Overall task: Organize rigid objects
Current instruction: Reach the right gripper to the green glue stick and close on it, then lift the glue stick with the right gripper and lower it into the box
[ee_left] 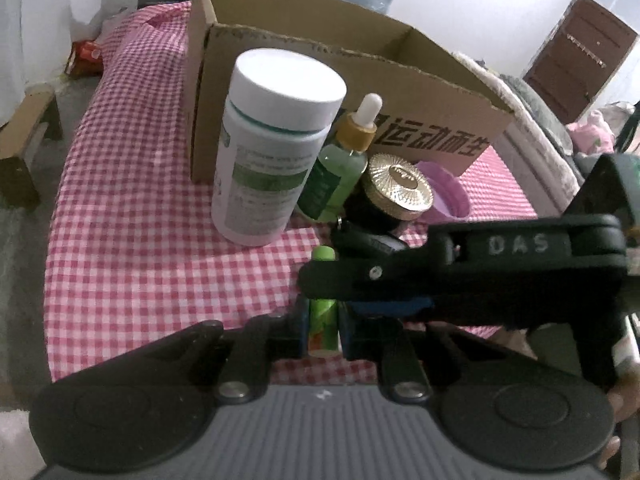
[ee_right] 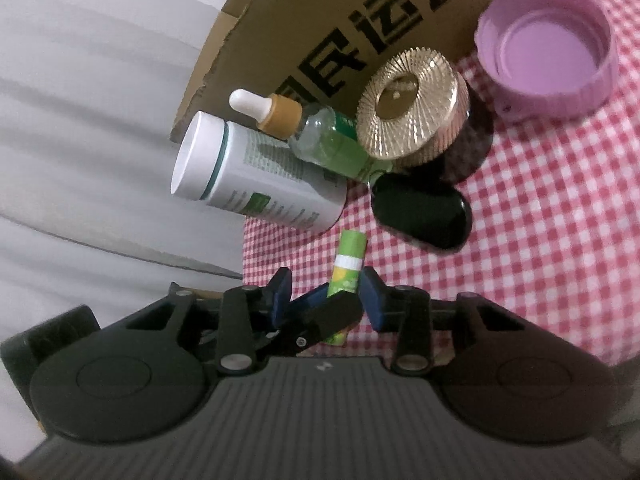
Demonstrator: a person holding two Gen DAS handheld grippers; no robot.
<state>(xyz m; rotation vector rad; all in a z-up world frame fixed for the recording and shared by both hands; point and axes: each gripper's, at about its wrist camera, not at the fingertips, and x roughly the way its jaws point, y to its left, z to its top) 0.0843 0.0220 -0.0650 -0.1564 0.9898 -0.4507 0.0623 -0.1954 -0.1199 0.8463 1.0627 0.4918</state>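
A small green lip-balm tube (ee_left: 321, 320) stands between the blue pads of my left gripper (ee_left: 323, 332), which is shut on it just above the pink checked cloth (ee_left: 140, 220). My right gripper (ee_right: 326, 292) straddles the same green tube (ee_right: 349, 258) from the side. Its jaws are still apart, and the left gripper's finger (ee_right: 324, 316) also sits between them. One right finger (ee_left: 400, 276) crosses in front of the tube. Behind stand a white bottle (ee_left: 272, 148), a green dropper bottle (ee_left: 340, 168), a gold-lidded jar (ee_left: 400, 184), a purple cap (ee_left: 448, 196) and a black oval fob (ee_right: 420, 212).
An open cardboard box (ee_left: 440, 92) with black lettering stands right behind the group of objects. The cloth-covered surface drops off at the left, where a low wooden bench (ee_left: 24, 140) stands on the floor. A brown door (ee_left: 580, 64) is at the far right.
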